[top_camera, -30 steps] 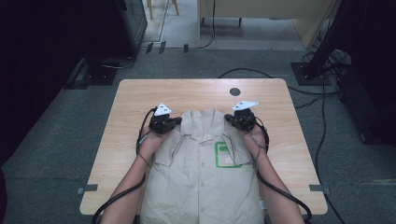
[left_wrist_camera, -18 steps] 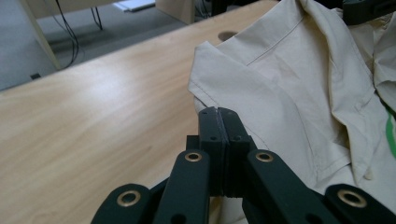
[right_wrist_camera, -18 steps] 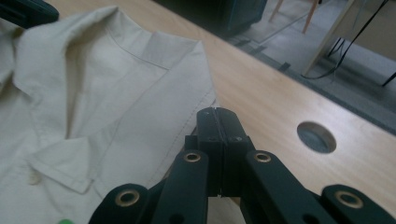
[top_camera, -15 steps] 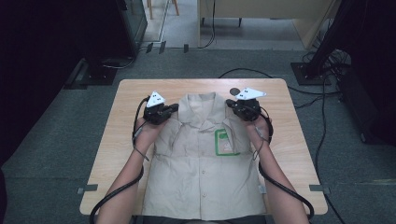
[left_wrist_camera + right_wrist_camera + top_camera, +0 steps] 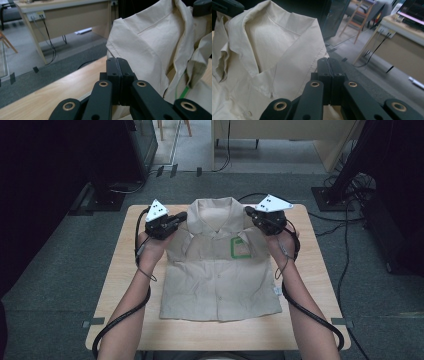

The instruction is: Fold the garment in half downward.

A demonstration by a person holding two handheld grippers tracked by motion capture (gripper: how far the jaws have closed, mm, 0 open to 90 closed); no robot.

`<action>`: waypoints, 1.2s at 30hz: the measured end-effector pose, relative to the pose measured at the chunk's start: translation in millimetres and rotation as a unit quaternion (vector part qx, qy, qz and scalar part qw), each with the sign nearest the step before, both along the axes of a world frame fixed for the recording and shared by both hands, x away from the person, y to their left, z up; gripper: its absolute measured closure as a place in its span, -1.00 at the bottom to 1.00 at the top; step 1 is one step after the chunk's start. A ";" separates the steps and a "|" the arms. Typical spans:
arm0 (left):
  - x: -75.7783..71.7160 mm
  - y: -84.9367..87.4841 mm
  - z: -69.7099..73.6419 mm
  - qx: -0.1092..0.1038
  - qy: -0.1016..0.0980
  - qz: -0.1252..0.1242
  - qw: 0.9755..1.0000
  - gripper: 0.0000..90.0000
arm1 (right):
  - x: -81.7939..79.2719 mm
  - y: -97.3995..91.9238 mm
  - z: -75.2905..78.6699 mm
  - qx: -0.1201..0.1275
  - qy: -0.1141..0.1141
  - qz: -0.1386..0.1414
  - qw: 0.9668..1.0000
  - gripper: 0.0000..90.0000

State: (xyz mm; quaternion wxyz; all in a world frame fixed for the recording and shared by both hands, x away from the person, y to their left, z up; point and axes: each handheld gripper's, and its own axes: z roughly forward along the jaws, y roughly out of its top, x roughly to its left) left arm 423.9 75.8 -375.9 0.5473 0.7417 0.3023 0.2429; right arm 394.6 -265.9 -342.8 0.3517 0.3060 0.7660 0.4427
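Note:
A beige short-sleeved shirt [image 5: 220, 275] with a green-outlined chest pocket [image 5: 241, 247] lies front-up on the wooden table [image 5: 125, 285]. Its collar end is lifted off the wood. My left gripper [image 5: 181, 216] is shut on the shirt's left shoulder, and my right gripper [image 5: 248, 211] is shut on the other shoulder. In the left gripper view the jaws [image 5: 117, 62] meet flat, with shirt cloth [image 5: 150, 40] bunched just beyond and to the right. In the right gripper view the jaws [image 5: 328, 62] are likewise together, and the collar and shoulder [image 5: 274, 37] hang to the left.
Grey carpet surrounds the table. A dark cabinet [image 5: 107, 155] stands at the back left, a light wooden desk [image 5: 280, 132] at the back, and a black stand with cables [image 5: 350, 190] at the right. A black cable [image 5: 310, 312] trails over the table's near right part.
Both grippers have risen and moved toward the table's far edge with the shoulders in them. The shirt has been drawn up the table, and its hem now lies on the wood.

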 end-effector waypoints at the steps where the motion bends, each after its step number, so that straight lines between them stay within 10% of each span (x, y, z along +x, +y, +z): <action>1: -0.5 -0.5 -0.2 0.002 -0.002 0.000 1.000 0.99 | -0.4 0.5 1.1 0.000 -0.001 0.000 1.000 0.99; 16: -9.7 -2.2 -29.9 0.005 0.007 -0.006 1.000 0.99 | -4.9 -3.7 -28.6 0.000 0.016 -0.002 1.000 0.99; 36: -48.0 8.0 -43.4 -0.016 -0.011 -0.006 1.000 0.99 | -49.5 -2.5 -40.1 -0.024 -0.005 0.010 1.000 0.99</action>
